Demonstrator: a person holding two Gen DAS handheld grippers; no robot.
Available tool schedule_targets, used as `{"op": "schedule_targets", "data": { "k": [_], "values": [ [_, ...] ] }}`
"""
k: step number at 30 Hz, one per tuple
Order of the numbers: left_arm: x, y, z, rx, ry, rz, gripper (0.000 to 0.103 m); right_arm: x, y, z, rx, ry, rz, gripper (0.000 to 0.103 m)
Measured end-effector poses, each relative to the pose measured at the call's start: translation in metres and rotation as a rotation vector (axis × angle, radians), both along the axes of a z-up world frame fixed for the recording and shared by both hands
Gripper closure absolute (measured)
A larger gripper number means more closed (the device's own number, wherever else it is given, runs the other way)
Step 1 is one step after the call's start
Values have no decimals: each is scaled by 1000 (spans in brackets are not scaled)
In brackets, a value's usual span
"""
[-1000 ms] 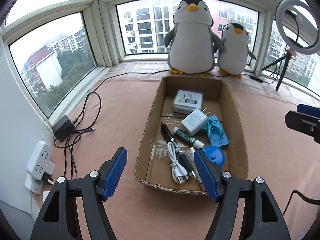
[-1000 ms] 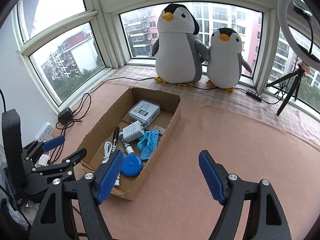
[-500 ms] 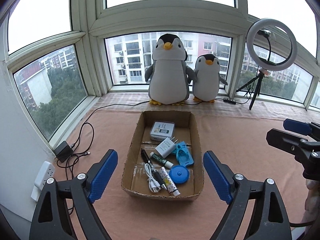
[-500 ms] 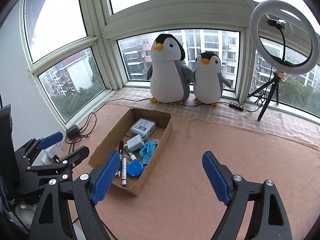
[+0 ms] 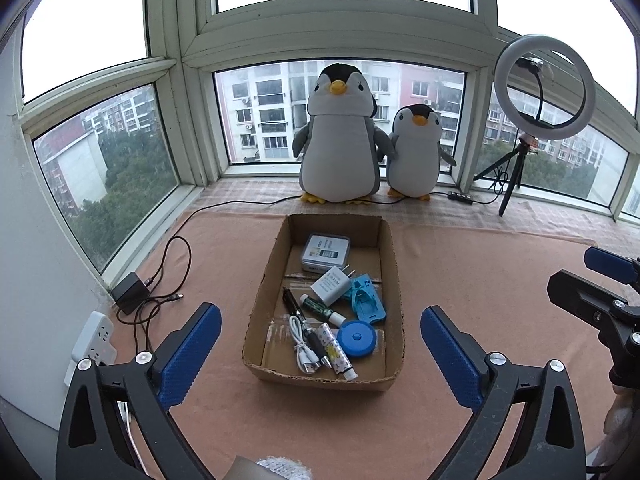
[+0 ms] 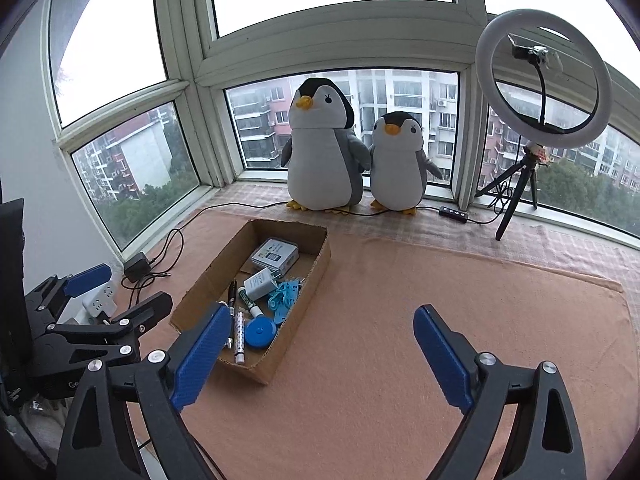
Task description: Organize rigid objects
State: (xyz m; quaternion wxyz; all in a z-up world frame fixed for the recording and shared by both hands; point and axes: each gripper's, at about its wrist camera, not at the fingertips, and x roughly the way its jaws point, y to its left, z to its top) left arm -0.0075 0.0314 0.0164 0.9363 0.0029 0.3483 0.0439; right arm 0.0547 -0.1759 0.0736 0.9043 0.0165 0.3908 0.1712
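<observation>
An open cardboard box [image 5: 394, 280] lies on the pink cloth. It holds a white tin [image 5: 326, 252], a white charger plug [image 5: 330, 290], a blue plastic piece [image 5: 366, 300], a black pen [image 5: 294, 304], a green tube [image 5: 320, 308], a white cable [image 5: 302, 344], a patterned tube [image 5: 334, 346] and a round blue tape measure [image 5: 356, 336]. My left gripper [image 5: 320, 314] hangs above and in front of the box, jaws opening wide, nothing held. My right gripper [image 6: 322, 314] hovers to the right of the box [image 6: 280, 354], jaws also opening and empty.
Two penguin plush toys [image 5: 340, 136] stand on the window ledge behind the box. A ring light on a tripod [image 5: 544, 88] is at the back right. A black adapter with cables [image 5: 130, 296] and a white power strip [image 5: 94, 338] lie at the left.
Both grippers have risen and drawn back from the box, and their jaws have spread wider. The patterned tube, earlier half hidden by the left finger, now shows whole.
</observation>
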Motion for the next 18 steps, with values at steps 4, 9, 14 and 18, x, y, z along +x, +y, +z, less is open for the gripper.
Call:
{"op": "schedule_targets", "data": {
  "k": [4, 9, 14, 18],
  "values": [
    [1, 0, -2, -1, 6, 4, 1, 0, -6, -2, 6, 7, -20, 11],
    [2, 0, -4, -3, 11, 5, 1, 1, -8, -4, 5, 12, -27, 11],
    [2, 1, -4, -2, 10, 5, 1, 1, -8, -4, 4, 9, -30, 11],
    [3, 1, -5, -6, 16, 4, 1, 2, -9, -5, 4, 10, -34, 11]
  ]
}}
